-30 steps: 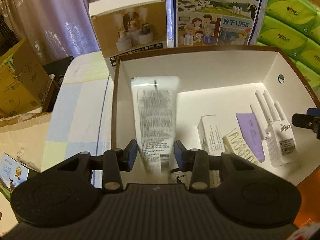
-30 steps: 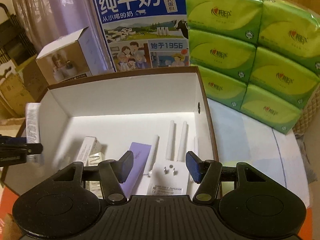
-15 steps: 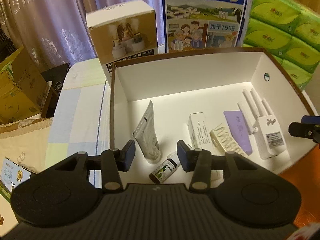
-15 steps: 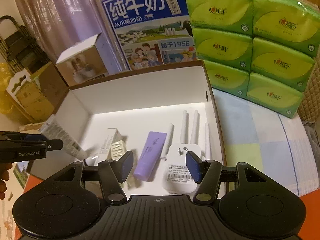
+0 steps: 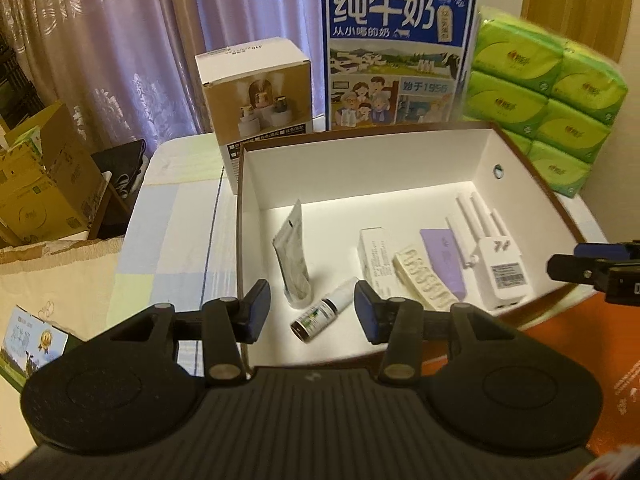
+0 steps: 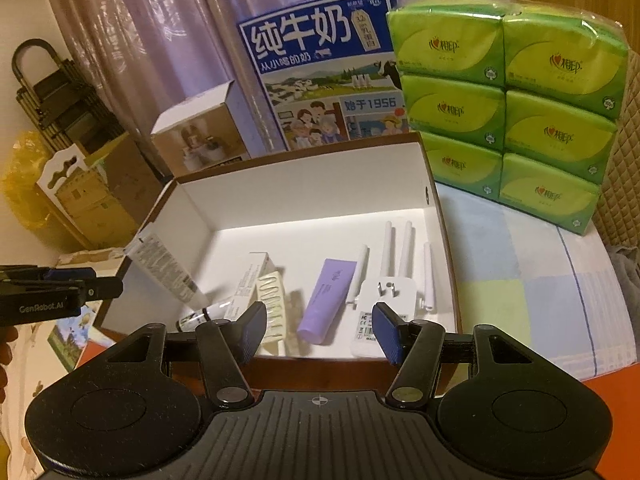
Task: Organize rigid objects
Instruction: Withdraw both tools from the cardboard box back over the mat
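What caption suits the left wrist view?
Open left gripper above white-lined cardboard box holding grey squeeze tube, small dark dropper bottle and white antenna plug-in router.

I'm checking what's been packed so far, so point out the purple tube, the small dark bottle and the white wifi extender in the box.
purple tube [image 6: 326, 296], right wrist view, middle of its body.
small dark bottle [image 5: 314, 317], left wrist view, on its green label.
white wifi extender [image 5: 505, 270], left wrist view, on its white housing.

The right claw is cut off by the left view's edge.
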A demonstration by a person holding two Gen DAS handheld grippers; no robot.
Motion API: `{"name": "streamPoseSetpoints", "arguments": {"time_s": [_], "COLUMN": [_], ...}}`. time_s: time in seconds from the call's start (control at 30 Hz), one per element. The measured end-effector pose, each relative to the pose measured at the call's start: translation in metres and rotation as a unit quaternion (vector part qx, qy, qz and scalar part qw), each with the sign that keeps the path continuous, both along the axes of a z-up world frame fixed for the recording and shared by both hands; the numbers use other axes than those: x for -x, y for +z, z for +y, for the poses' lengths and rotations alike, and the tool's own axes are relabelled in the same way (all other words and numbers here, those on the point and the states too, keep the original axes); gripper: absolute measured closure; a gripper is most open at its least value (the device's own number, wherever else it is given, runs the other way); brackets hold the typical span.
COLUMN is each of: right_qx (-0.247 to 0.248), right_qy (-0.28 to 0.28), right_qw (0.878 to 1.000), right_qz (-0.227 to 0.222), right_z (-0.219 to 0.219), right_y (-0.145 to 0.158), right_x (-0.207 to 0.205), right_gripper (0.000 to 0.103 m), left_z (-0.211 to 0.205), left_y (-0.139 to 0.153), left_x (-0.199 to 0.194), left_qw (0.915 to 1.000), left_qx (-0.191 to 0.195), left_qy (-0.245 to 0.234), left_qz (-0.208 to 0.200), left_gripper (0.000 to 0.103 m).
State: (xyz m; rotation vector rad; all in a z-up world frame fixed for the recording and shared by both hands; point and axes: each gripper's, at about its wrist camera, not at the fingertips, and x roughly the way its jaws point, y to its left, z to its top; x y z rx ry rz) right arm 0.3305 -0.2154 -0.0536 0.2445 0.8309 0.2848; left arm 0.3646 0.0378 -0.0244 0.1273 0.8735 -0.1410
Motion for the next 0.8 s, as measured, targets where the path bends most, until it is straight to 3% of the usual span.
{"name": "streamPoseSetpoints", "arguments": {"time_s": [0.43,0.8], "right_qx": [-0.01,-0.022], "right_qy": [0.021,0.044], "right_qw": [0.999,0.998], "right_qz": [-0.03,-0.04], "right_z": [-0.008,-0.022], "right_y": [0.025,0.036], "right_x": [0.053,0.1], "right_gripper": [0.047,0.047], "left_z": [-0.02,-0.034], "left_y": [0.031,0.039], "left_x": [0.078,0.146], "left_qw": [0.9987,0.9968], "left_qx": [0.04,0.057], "left_qy": [0.005,0.036], "left_qz": [-0.032,-0.042], "left_gripper": [0.061,0.061]}}
